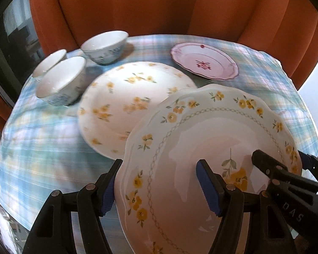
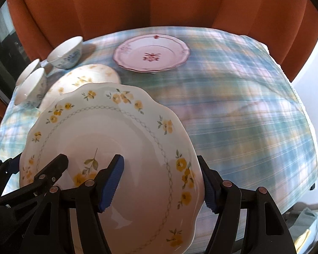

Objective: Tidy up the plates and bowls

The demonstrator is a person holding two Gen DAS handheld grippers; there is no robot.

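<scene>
A scalloped plate with yellow flowers (image 1: pixel 201 148) (image 2: pixel 108 139) is held tilted above the table by both grippers. My left gripper (image 1: pixel 159 188) straddles its left rim, open wide. My right gripper (image 2: pixel 161 184) straddles its right rim, also open wide. Behind it a second yellow-flowered plate (image 1: pixel 125 97) (image 2: pixel 82 80) lies on the plaid cloth. A pink plate (image 1: pixel 203 61) (image 2: pixel 152 53) lies at the back. Three white-and-blue bowls (image 1: pixel 61 80) (image 2: pixel 65 53) stand at the back left.
The table wears a blue plaid cloth (image 1: pixel 42 131) (image 2: pixel 243 110). An orange curtain (image 1: pixel 137 6) hangs behind it. The table's right edge (image 2: pixel 307 127) drops off to a white floor.
</scene>
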